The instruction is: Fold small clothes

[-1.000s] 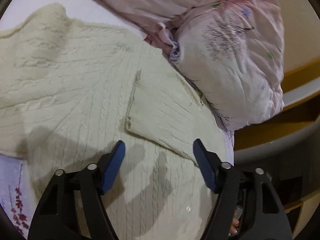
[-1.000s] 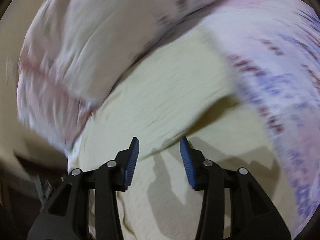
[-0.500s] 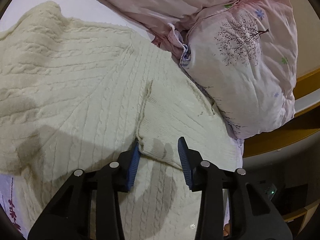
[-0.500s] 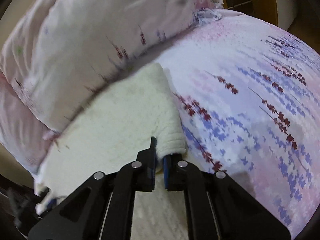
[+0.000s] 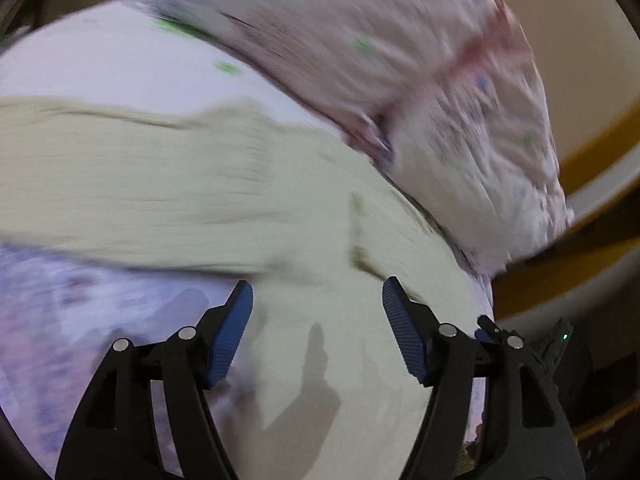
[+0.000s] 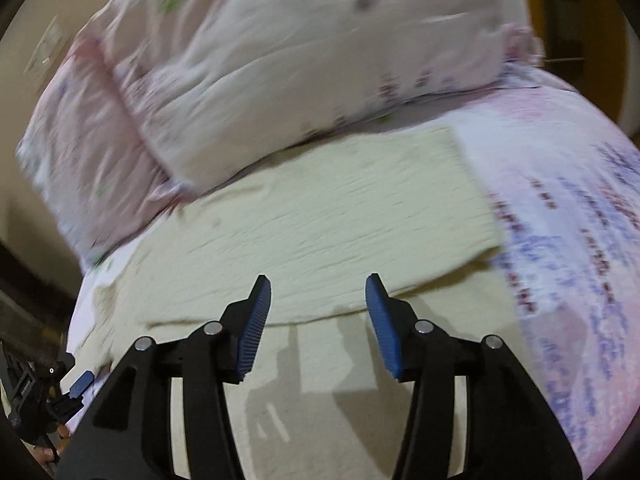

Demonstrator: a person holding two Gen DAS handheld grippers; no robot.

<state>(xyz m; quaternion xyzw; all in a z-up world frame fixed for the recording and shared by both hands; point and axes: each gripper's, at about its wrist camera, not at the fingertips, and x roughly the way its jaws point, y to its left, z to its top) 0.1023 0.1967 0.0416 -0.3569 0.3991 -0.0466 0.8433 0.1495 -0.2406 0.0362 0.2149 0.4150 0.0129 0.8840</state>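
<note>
Cream knit sweater [image 6: 340,216] lies on the bed [image 6: 568,208], apparently folded once, further folds left; left gripper [image 5: 318,308] and right gripper [image 6: 318,300] fingers, just parted, empty, pillows [image 6: 280,60] at twelve o'clock.

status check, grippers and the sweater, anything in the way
Left gripper and right gripper both just opened, nothing between the jaws. Cream sweater lies on the bedsheet, partly folded. Pink pillow crowds its far edge.

cream knit sweater [image 6: 360,208], pink floral pillow [image 6: 300,60]
</note>
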